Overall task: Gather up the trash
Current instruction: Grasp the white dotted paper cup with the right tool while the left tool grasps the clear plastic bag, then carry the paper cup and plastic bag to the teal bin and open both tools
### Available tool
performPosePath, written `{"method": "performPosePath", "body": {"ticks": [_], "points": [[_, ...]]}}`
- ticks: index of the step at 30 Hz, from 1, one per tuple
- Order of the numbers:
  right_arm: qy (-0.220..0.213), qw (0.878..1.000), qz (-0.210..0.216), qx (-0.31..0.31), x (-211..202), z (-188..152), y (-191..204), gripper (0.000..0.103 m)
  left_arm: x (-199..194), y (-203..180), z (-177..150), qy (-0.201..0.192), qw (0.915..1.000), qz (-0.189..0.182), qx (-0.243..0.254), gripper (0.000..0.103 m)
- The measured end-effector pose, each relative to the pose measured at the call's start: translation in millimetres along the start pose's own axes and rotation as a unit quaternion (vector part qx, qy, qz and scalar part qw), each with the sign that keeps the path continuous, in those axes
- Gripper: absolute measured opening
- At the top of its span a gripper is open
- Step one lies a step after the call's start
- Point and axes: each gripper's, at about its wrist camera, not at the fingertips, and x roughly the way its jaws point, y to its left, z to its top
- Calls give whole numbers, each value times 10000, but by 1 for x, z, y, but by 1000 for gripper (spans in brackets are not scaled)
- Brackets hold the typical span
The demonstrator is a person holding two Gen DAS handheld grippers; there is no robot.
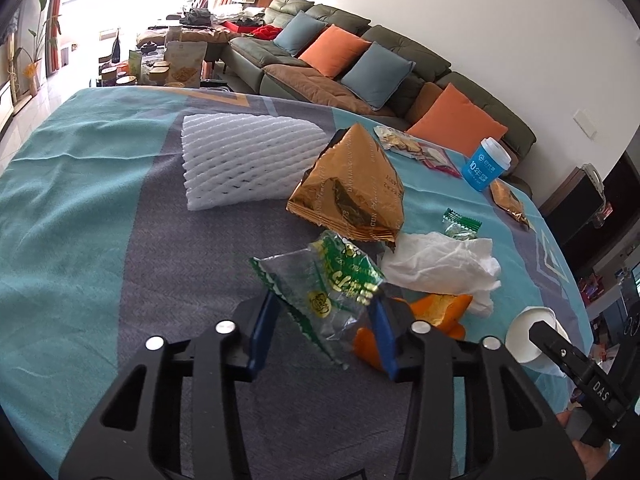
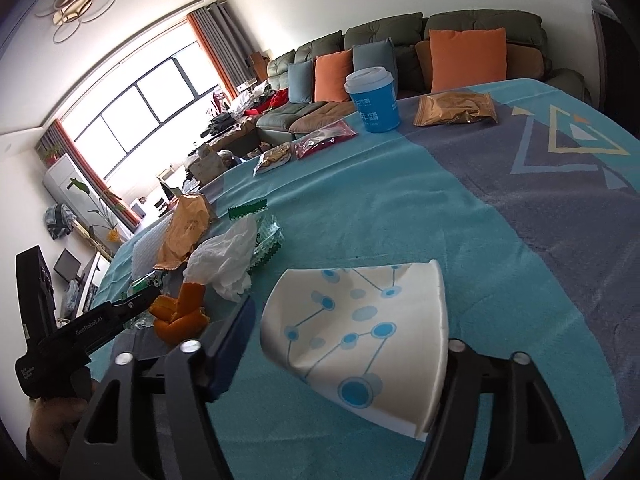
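While the left tool (image 1: 324,320) has its blue pads against a clear green-printed wrapper (image 1: 320,288), the right tool (image 2: 340,352) stands wide around a crushed paper cup (image 2: 360,344) lying on the worktop (image 2: 400,208). Beyond lie orange peel (image 1: 440,312), a white tissue (image 1: 440,264), a gold bag (image 1: 352,188), foam netting (image 1: 240,160) and a blue cup (image 1: 486,164).

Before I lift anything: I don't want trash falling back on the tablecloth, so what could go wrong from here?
1. The green wrapper is thin and crumpled, and the left gripper seems to pinch only its width, so it may slip out.
2. The orange peel lies against that gripper's finger and could get dragged along.
3. The crushed paper cup lies on its side between the right gripper's open jaws and may skid away.
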Motion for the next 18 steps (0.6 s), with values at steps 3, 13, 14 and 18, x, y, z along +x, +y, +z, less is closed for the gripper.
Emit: {"method": "performPosePath", "body": {"ticks": [3,13,14,18], "points": [[-21,9999,-74,-78,-2,-2,0,73,0,0,0,-13,10000,-52,-27,36],[-219,9984,-443,-265,-10,-7,-6,74,-1,-1,-1,-53,9999,-95,-28,34],[-226,9982,-463,-298,-10,-7,-5,73,-1,-1,-1,-55,9999,-95,-26,34],[-294,9973,-503,-444,-13,-7,0,72,-3,-1,-1,-88,9999,-115,-24,34]]}}
